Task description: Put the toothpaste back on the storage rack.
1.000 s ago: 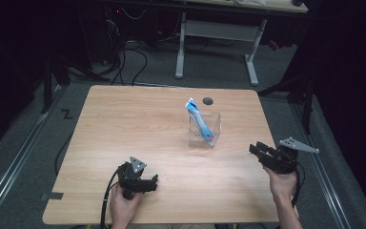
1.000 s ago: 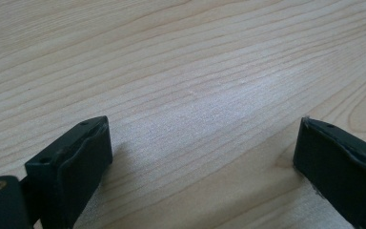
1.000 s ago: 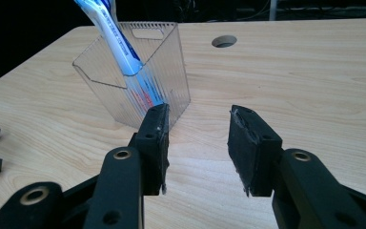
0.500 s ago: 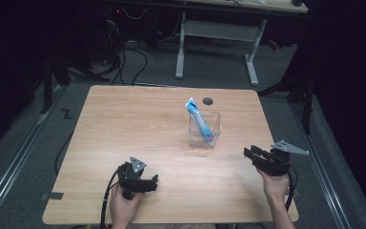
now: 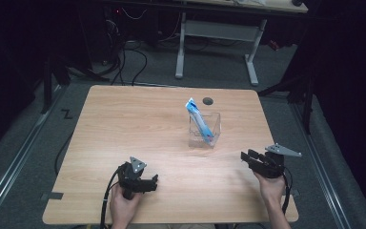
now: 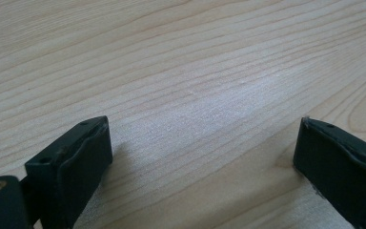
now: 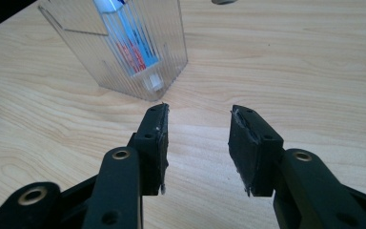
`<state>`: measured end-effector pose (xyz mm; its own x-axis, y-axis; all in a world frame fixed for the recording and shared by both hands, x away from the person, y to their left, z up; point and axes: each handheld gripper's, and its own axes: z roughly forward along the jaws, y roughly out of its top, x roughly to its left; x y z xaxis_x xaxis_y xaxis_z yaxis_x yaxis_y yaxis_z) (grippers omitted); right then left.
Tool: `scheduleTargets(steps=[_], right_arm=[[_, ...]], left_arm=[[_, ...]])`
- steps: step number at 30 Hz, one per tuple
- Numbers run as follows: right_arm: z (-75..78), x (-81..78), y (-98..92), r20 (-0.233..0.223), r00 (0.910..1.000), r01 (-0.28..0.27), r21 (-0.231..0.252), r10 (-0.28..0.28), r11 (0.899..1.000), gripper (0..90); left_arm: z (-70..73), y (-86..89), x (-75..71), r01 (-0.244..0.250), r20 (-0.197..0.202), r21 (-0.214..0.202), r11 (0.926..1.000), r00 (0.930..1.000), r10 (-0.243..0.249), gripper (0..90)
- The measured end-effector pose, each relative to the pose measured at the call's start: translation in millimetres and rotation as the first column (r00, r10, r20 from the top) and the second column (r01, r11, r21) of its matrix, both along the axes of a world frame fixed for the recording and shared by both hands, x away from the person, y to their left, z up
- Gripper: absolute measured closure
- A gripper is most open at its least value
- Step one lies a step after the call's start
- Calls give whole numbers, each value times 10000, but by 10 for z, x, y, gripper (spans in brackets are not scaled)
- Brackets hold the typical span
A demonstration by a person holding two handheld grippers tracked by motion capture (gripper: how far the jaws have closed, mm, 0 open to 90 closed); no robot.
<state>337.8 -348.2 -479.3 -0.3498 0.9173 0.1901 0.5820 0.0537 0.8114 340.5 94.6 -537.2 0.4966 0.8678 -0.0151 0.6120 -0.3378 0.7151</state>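
Observation:
A clear ribbed plastic cup (image 5: 205, 130) (image 7: 124, 45) stands right of the table's middle, with a blue and white tube (image 5: 199, 119) (image 7: 126, 38) leaning inside it, cap down. My right gripper (image 5: 246, 158) (image 7: 198, 143) hovers low near the front right, jaws apart with only bare wood between them, pointing toward the cup a short way off. My left gripper (image 5: 153, 183) (image 6: 202, 162) rests at the front left on the wooden table (image 5: 138, 124), jaws spread wide and empty.
A small dark round hole (image 5: 208, 100) sits in the tabletop behind the cup. A white desk frame (image 5: 217, 43) and cables lie on the floor beyond the far edge. The table's right edge (image 5: 279, 157) runs close to my right hand.
My right gripper has sunk toward the table and drifted slightly left and nearer the front edge. The left gripper, cup and tube have kept still.

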Motion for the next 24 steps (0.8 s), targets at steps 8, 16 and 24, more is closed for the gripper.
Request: scheduleTargets(steps=[8, 16, 24], right_arm=[[-116, 23, 38, -336, 9994, 32, -174, -38, 9998, 572], [-212, 45, 73, -562, 9984, -51, -393, 29, 9992, 564], [-276, 83, 137, -724, 9973, -130, -613, 85, 9980, 552]], left_arm=[[0, 0, 0, -2, 0, -3, 10000, 10000, 2, 59], [0, 0, 0, -1, 1, -1, 10000, 10000, 1, 59], [0, 0, 0, -2, 1, 0, 10000, 10000, 2, 59]])
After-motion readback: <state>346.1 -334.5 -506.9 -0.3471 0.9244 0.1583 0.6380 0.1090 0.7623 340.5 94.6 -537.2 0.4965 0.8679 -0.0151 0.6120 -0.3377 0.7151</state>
